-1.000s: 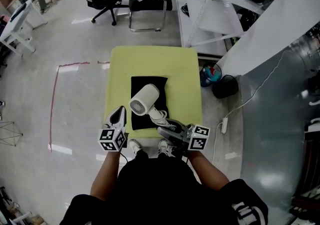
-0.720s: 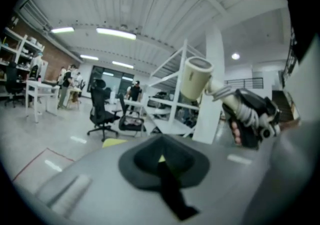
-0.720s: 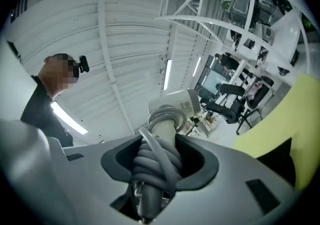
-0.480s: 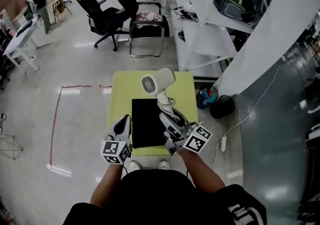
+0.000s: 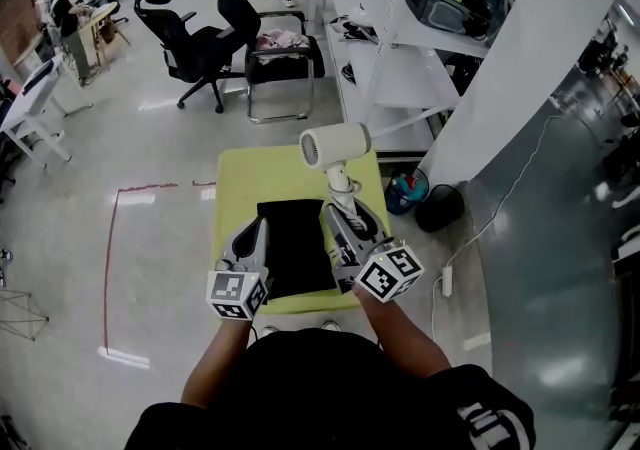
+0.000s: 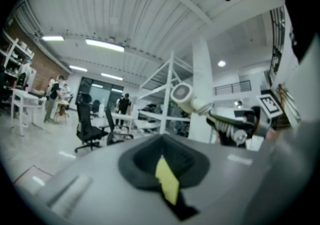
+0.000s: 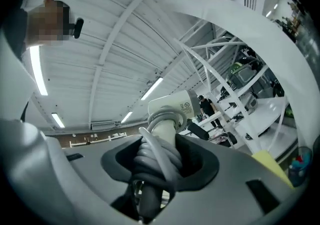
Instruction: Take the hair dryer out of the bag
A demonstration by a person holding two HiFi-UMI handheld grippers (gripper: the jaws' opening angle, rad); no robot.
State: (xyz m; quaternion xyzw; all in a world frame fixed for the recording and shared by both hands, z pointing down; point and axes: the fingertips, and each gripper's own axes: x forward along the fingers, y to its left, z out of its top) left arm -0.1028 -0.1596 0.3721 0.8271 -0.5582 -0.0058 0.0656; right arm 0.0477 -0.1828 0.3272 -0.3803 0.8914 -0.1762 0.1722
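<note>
The white hair dryer (image 5: 335, 146) hangs in the air above the far edge of the yellow-green table (image 5: 240, 173), clear of the bag. My right gripper (image 5: 345, 223) is shut on its handle, which has the grey cord (image 7: 159, 141) wound round it; the dryer's head (image 7: 172, 104) rises beyond the jaws. The black bag (image 5: 295, 253) lies flat on the table. My left gripper (image 5: 250, 238) hovers over the bag's left edge, shut, with nothing seen in it. In the left gripper view the hair dryer (image 6: 186, 96) and right gripper (image 6: 235, 126) show ahead to the right.
White shelving (image 5: 420, 38) stands beyond the table to the right. Office chairs (image 5: 195, 33) and a metal-framed chair (image 5: 280, 58) stand further back. A dark bin (image 5: 440, 206) sits by the table's right side. Red tape (image 5: 110, 258) marks the floor at left.
The right gripper lifted the hair dryer from just above the bag up and away toward the table's far edge, turning it. The left gripper rose too, still shut. The bag stays flat.
</note>
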